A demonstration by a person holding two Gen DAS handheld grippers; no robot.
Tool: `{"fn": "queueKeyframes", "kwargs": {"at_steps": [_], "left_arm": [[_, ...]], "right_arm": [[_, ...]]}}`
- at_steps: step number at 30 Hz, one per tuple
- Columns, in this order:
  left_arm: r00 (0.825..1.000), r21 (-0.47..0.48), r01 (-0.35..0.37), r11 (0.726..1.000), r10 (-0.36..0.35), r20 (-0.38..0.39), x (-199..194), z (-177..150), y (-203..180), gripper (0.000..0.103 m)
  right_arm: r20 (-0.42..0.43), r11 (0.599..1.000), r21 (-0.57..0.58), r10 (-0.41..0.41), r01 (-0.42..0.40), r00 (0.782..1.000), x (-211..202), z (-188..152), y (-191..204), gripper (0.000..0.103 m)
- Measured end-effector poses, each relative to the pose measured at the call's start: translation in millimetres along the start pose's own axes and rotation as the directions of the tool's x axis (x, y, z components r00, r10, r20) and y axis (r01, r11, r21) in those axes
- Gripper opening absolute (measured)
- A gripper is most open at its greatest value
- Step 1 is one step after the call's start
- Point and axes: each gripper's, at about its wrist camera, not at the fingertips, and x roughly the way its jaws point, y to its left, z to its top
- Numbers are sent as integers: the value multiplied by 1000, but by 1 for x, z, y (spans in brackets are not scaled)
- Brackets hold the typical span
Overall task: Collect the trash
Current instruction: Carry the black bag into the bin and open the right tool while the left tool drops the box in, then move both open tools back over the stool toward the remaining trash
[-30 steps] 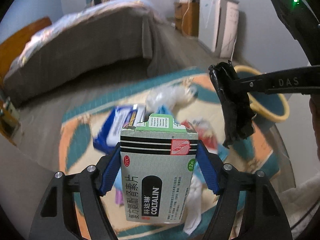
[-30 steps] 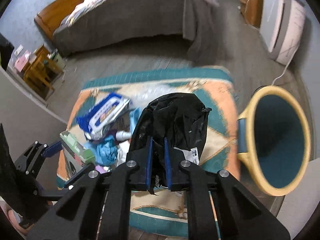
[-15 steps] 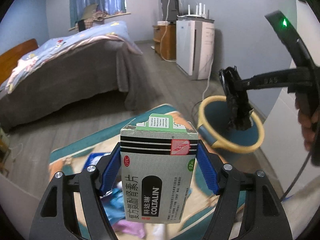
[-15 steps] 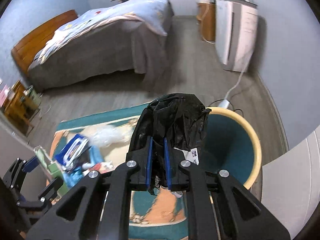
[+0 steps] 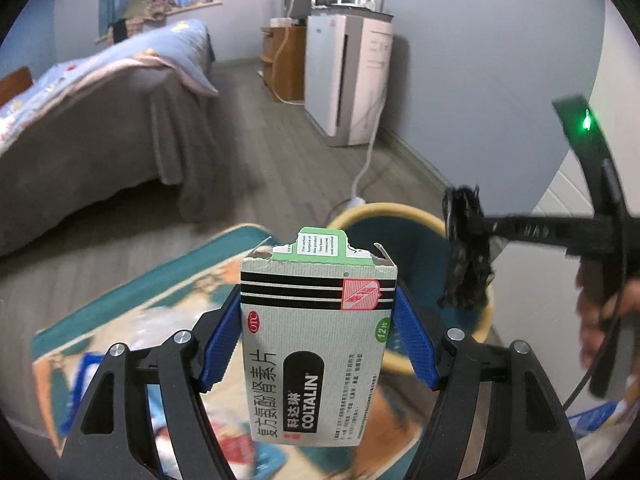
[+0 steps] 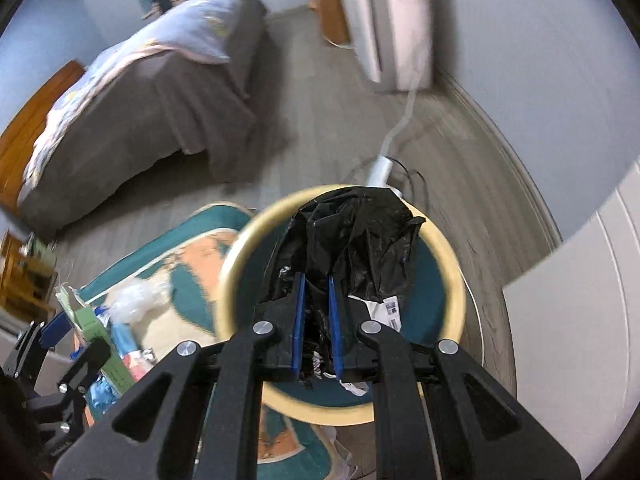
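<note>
The grey-and-white cardboard medicine box with a green torn-open top flap stands upright between the blue pads of the left gripper, its long axis running up and away from the camera and its open end pointing toward the far wall; the jaws stand wide and press on both of its narrow sides. Just beyond it and to the right sits the round bin with a pale yellow rim and teal inside on the grey wooden floor. The crumpled black plastic bag is pinched between the nearly closed blue pads of the right gripper, hanging over the mouth of the bin with a white label showing at its lower right; in the left wrist view the same bag dangles long axis down over the bin's right rim, carried by the right gripper with a hand behind it. To the near left lies the teal, orange and cream patterned rug, strewn with blurred wrappers and a clear plastic wad. Farther off stand the bed with a grey skirt and light blue quilt, a white upright appliance by the right wall with its white cord trailing toward the bin, and a wooden cabinet.
</note>
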Motion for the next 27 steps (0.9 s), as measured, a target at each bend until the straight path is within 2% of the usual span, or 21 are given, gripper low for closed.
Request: {"fn": "queueKeyframes", "kwargs": {"at_steps": [3,7,10,13,16,17,19,22,23,27], "left_arm": [[1000,35,17,999,-17,-18,21,8,-20,73],[999,74,29,997,-28,-22,38,15,-41,73],[998,44,57,997,-58,13,39,24,-43,73],[998,28,58,998,-59,38,38,30,-41,73],[998,25,53,998,-54,30,37,32,-38,74],[998,27,48,998,-48,30,36,31,-36,75],[999,25,36,999,-37,31,33,30,-32,76],[999,-9,32,999,-32,29,28,25,-21,79],[999,-21,29,999,-29,31,26,23,-17,82],[999,-46,-2,999,4,32,15,15,-2,92]], "right_arm": [[-35,998,61,-7,9,999,11,-3,-16,11],[-28,996,85,15,-12,999,12,-2,-22,11],[-6,996,88,28,-27,1000,7,0,-19,11],[2,994,106,34,-34,999,5,1,-20,13],[-11,993,117,28,-27,1000,8,1,-22,15],[-14,993,118,27,-25,1000,9,2,-22,17],[-14,993,119,20,-18,1000,9,2,-22,35],[-2,993,113,12,-11,1000,5,2,-19,49],[1,994,113,12,-13,1000,5,2,-19,51],[13,995,100,15,-16,1000,2,4,-12,71]]}}
